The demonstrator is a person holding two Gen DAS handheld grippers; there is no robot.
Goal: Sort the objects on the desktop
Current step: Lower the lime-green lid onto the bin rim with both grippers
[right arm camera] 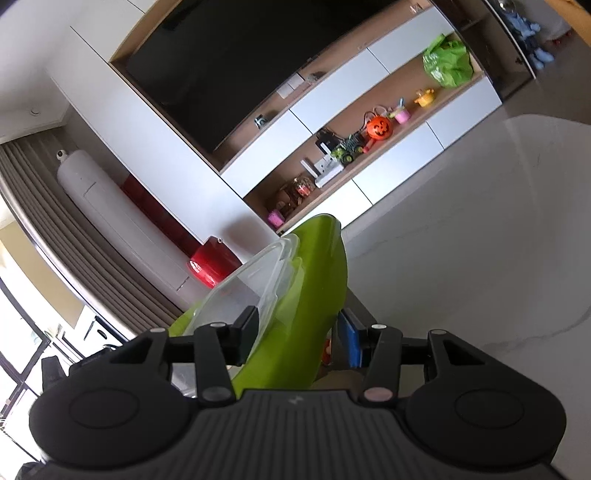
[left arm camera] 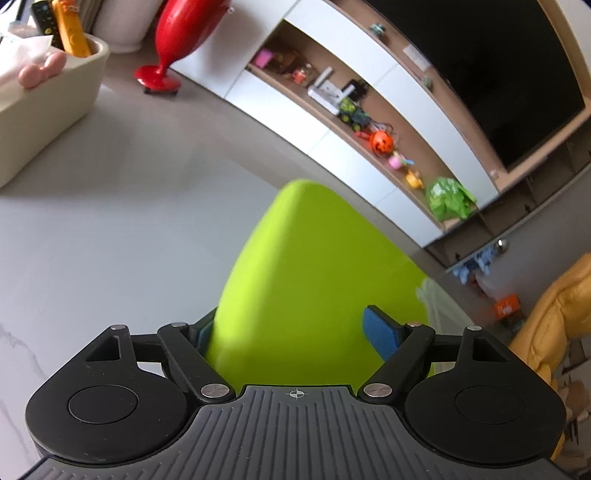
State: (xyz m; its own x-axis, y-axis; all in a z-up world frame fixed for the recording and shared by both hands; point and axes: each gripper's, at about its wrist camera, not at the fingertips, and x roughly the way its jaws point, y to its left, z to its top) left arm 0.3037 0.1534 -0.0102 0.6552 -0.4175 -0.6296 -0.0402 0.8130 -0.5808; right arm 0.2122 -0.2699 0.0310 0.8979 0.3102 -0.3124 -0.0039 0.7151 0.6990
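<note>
1. Left gripper [left arm camera: 295,332]: closed across a lime-green lid [left arm camera: 295,277]. Left blue pad pressed against the lid's left edge, mostly hidden behind it; right blue pad [left arm camera: 380,332] set against the lid's right side. Green surface fills the gap between the fingers and extends forward to a rounded corner.

2. Right gripper [right arm camera: 299,332]: clamped on the same assembly, seen edge-on. Left finger [right arm camera: 245,332] placed inside a clear plastic container [right arm camera: 251,280], against its wall; right blue pad [right arm camera: 351,339] on the outer green face. Contact on the right pad not fully discernible, a narrow dark gap showing beside it.

3. Lime-green lid [right arm camera: 317,288] and clear container: held together, tilted steeply, raised off the white marble tabletop [left arm camera: 110,221]. Container rim nested against the green lid.

4. Cream storage box [left arm camera: 48,110]: at upper left of the left wrist view, standing on the tabletop, well apart from the lid. Contents noted: orange tube-shaped item [left arm camera: 72,29], dark remote control [left arm camera: 44,18], pink rounded object [left arm camera: 40,72].

5. Red vase-like object [left arm camera: 177,40]: beyond the table, near the cream box.

6. Background: wall unit with open shelf [left arm camera: 369,122] carrying an orange pumpkin bucket [left arm camera: 381,142], green toy vehicle [left arm camera: 354,114], green plastic bag [left arm camera: 448,197]. Large dark television screen [left arm camera: 498,74] above. Yellow sofa [left arm camera: 554,321] at right edge.
</note>
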